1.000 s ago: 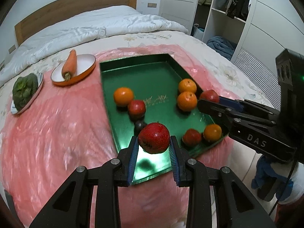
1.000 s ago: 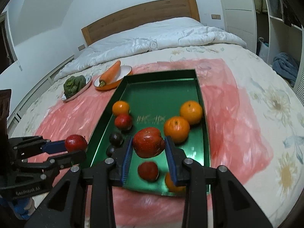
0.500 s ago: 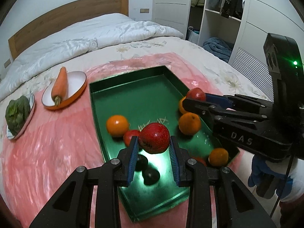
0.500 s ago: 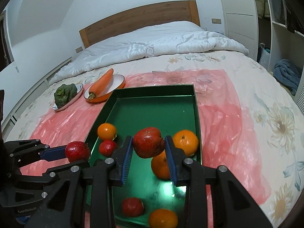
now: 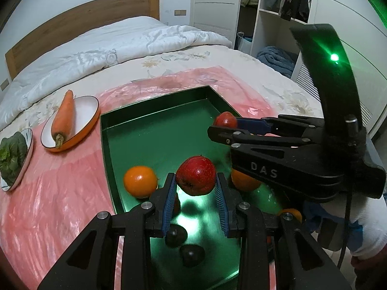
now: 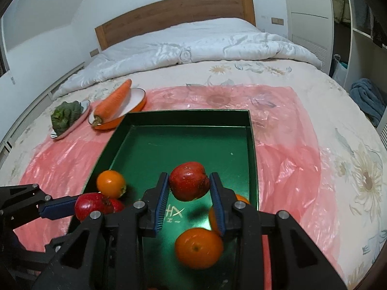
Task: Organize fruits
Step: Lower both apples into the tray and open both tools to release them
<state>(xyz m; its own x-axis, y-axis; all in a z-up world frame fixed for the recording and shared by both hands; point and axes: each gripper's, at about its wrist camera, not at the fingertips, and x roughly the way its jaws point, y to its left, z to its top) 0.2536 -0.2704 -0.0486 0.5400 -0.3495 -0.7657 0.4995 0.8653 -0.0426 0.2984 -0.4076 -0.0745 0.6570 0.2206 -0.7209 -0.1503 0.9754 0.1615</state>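
Observation:
A green tray (image 5: 154, 133) (image 6: 183, 140) lies on a pink plastic sheet on the bed. My left gripper (image 5: 196, 188) is shut on a red apple (image 5: 196, 175) above the tray's near half; it also shows at the left of the right wrist view (image 6: 93, 205). My right gripper (image 6: 189, 198) is shut on another red apple (image 6: 188, 183) above the tray; it reaches in from the right in the left wrist view (image 5: 226, 120). Oranges (image 5: 139, 181) (image 6: 198, 247) (image 6: 110, 183) and two dark fruits (image 5: 192, 255) lie in the tray.
An orange-rimmed plate with a carrot (image 5: 64, 118) (image 6: 113, 101) and a plate of green leaves (image 5: 12, 154) (image 6: 66, 114) stand left of the tray. A white duvet lies beyond. A wardrobe and shelves stand at the right.
Both grippers have moved forward over the tray, each still holding its apple. The tray's fruits now sit lower in both views, and the right gripper looms closer in the left wrist view.

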